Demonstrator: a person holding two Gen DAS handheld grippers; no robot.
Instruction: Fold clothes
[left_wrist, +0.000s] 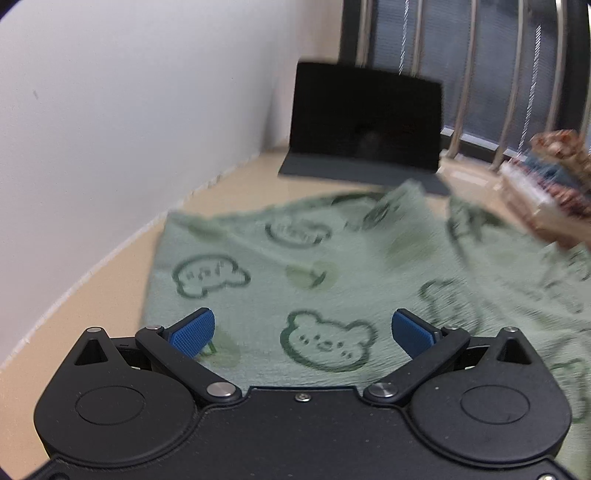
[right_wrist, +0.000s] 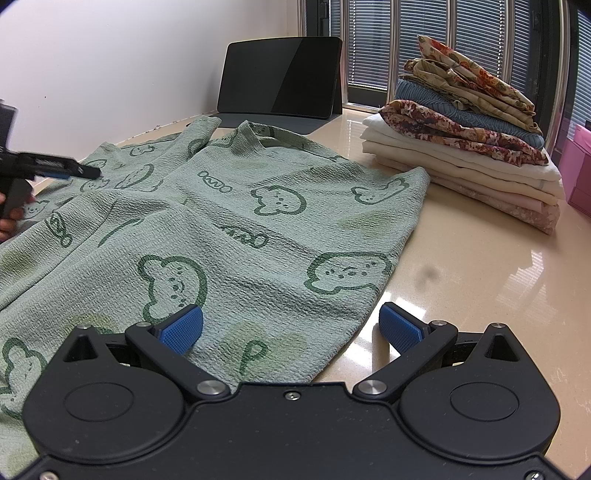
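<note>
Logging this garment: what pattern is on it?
Pale green garment with dark green bear-face outlines; clearest in right wrist view.

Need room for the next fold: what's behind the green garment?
Behind the green garment stands a dark tablet on the counter; its folded cover's near edge is hidden by the cloth.

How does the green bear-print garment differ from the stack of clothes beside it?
The green garment lies spread out and unfolded in a single rumpled layer; the stack of clothes is folded and piled high. The garment is one green bear print; the stack mixes florals, blue and cream. Both rest on the same beige tabletop.
</note>
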